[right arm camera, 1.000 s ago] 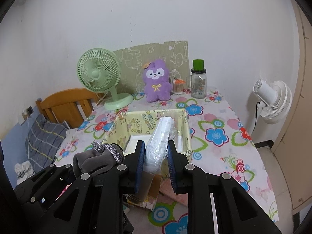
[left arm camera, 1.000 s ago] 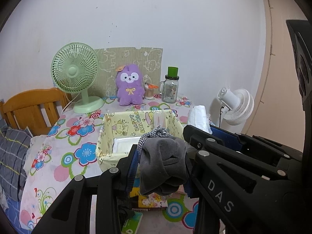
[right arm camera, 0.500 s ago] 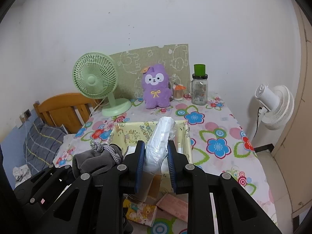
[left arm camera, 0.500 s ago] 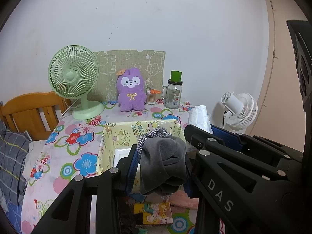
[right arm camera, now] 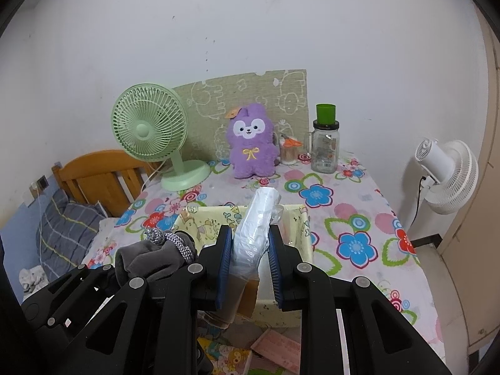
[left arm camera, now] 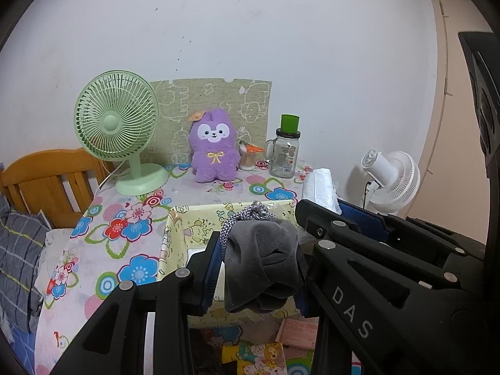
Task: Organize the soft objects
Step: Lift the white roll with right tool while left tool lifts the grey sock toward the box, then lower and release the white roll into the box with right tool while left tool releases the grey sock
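Two soft items in hand at once. My left gripper [left arm camera: 256, 268] is clamped on a bundled grey sock [left arm camera: 261, 265] with a speckled knit cuff; my right gripper [right arm camera: 250, 262] is clamped on a white plastic-wrapped pack [right arm camera: 254, 228], which stands up between the blue pads. Both are held in the air, just above the near part of the yellow cloth basket [right arm camera: 304, 234] on the tabletop [right arm camera: 359, 218].

Step in hand, as I judge it: carrying both items to the basket; neither is released yet. Something white and flat already lies in the basket's bottom, partly hidden by the grippers.

Next move calls for bringing each gripper forward and down over the basket's opening, then parting the jaws so the sock and the pack drop inside the walls, not on the rim. The grippers sit close side by side, so I would lower one at a time to avoid knocking them together.

Writing: "DAS" in pale letters on the right gripper's arm, seen from the left camera. The basket has cartoon print with small lettering I cannot read here. The glass jar [left arm camera: 284, 156] with the green cap has a label, too small to make out.

A purple plush toy [left arm camera: 214, 150] and a green fan [left arm camera: 117, 125] stand at the back, untouched.
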